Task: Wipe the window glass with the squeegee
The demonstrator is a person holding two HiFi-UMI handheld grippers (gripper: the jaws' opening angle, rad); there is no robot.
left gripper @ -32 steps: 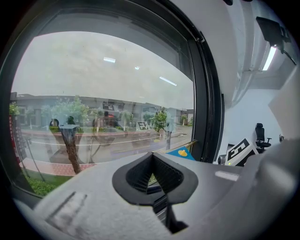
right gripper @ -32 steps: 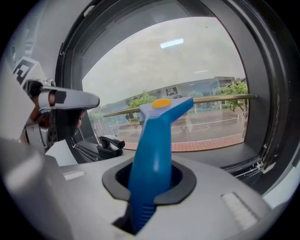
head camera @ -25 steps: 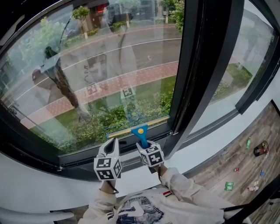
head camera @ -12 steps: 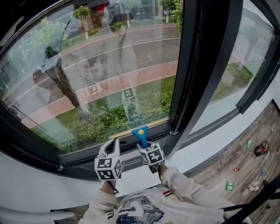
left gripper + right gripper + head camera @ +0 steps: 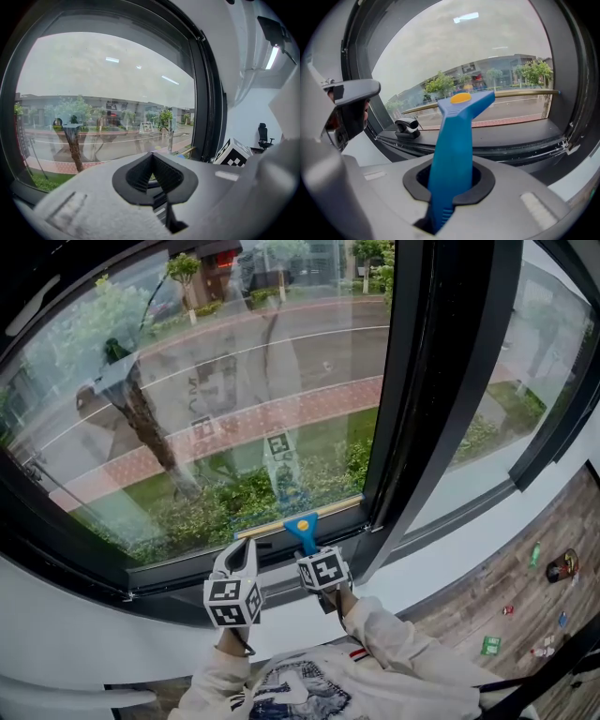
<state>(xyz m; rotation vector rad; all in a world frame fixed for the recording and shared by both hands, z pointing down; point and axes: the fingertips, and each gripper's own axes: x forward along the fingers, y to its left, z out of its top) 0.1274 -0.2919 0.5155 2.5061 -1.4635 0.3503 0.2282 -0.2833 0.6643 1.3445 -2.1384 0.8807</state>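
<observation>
A blue-handled squeegee (image 5: 302, 529) with a yellow blade bar (image 5: 298, 517) rests against the bottom edge of the window glass (image 5: 234, 399). My right gripper (image 5: 312, 551) is shut on its handle (image 5: 454, 154); the blade (image 5: 506, 96) lies along the glass just above the lower frame. To the left of it, my left gripper (image 5: 241, 557) hovers near the sill, shut with nothing between its jaws (image 5: 151, 176). The glass shows reflections and a street with trees outside.
A thick black mullion (image 5: 412, 399) bounds the pane on the right, with a second pane beyond. The dark lower frame (image 5: 187, 568) and white sill (image 5: 122, 643) run below. A window latch (image 5: 408, 127) sits on the frame at left. Wood floor with small litter lies lower right.
The squeegee blade has dropped slightly, from just above the bottom of the pane down to the lower frame. The left gripper has stayed in place.
</observation>
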